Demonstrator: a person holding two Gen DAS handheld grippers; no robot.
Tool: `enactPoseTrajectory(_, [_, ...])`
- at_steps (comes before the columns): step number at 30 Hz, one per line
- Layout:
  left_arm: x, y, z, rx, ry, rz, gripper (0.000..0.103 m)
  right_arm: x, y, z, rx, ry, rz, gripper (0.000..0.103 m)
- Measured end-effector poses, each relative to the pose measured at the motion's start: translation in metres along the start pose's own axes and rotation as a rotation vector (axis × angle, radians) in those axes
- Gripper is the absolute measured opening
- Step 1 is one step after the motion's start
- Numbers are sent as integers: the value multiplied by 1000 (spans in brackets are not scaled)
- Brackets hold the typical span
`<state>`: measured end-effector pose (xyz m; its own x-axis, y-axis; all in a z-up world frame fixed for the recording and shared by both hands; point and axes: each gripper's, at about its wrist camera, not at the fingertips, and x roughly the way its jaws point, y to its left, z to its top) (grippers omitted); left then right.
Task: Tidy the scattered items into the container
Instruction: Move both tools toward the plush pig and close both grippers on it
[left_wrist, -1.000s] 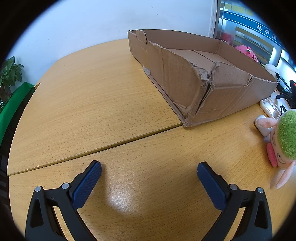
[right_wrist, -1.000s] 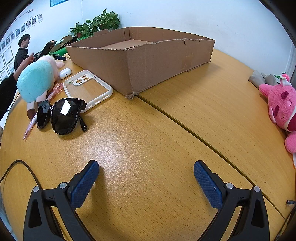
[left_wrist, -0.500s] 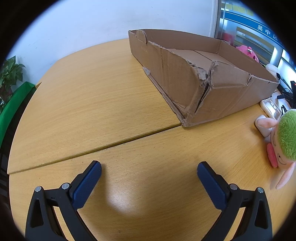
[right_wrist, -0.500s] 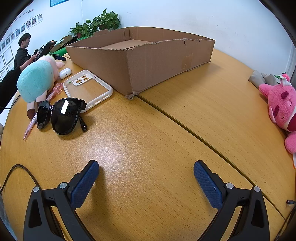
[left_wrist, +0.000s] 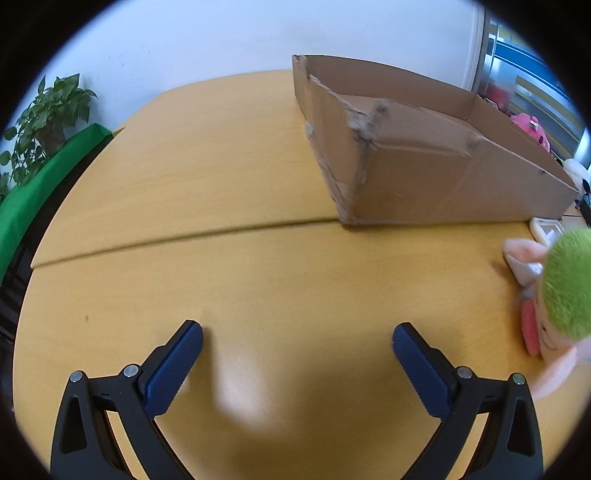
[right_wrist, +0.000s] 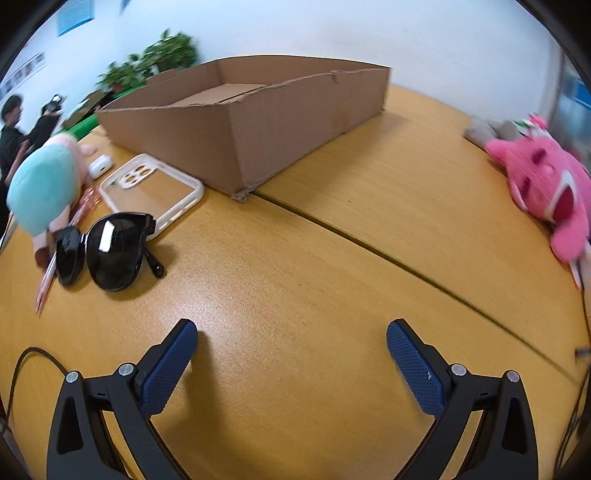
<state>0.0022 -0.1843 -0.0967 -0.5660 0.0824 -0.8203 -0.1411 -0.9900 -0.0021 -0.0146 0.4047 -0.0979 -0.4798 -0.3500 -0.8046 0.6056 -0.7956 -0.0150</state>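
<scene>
An open cardboard box (left_wrist: 436, 177) stands on the wooden table; it also shows in the right wrist view (right_wrist: 258, 129). In the right wrist view, black sunglasses (right_wrist: 107, 247), a white phone case (right_wrist: 155, 188), a white earbud case (right_wrist: 100, 165), a pink pen (right_wrist: 51, 269) and a teal-pink plush (right_wrist: 44, 188) lie left of the box. A pink plush (right_wrist: 546, 184) lies at the right. The same green-haired plush (left_wrist: 554, 295) shows at the left wrist view's right edge. My left gripper (left_wrist: 297, 338) and right gripper (right_wrist: 291, 334) are open and empty above the table.
A seam (right_wrist: 369, 247) runs across the tabletop. Potted plants (left_wrist: 48, 118) and a green surface (left_wrist: 48, 177) stand beyond the table's far edge. A person (right_wrist: 11, 136) is at the far left. A black cable (right_wrist: 29, 356) lies near my right gripper.
Both views have shifted and blurred: the left wrist view has swung so the box sits further right, and the right gripper has turned, bringing the pink plush more into view. Both grippers stay open.
</scene>
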Motion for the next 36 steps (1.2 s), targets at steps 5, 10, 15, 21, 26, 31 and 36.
enactPoseTrajectory(5, [-39, -24, -11, -20, -101, -47, 102, -5, 10, -5, 88, 7, -69, 103])
enactPoseTrajectory(10, [-99, -50, -4, -33, -260, -144, 102, -15, 35, -7, 86, -23, -47, 103])
enactPoseTrajectory(15, [-126, -68, 13, -49, -287, -313, 102, -73, 69, 24, 80, -247, -28, 103])
enactPoseTrajectory(21, [-101, -101, 27, -61, -214, -382, 102, -112, 137, 76, 52, -435, 177, 103])
enactPoseTrajectory(26, [-73, -113, 23, -82, -149, -407, 101, -81, 208, 93, -93, -374, 239, 103])
enactPoseTrajectory(31, [-59, -118, 17, -86, -118, -418, 101, -52, 242, 107, -95, -314, 276, 103])
enactPoseTrajectory(36, [-41, -105, 16, -173, -84, -497, 93, -20, 261, 116, -155, -210, 218, 103])
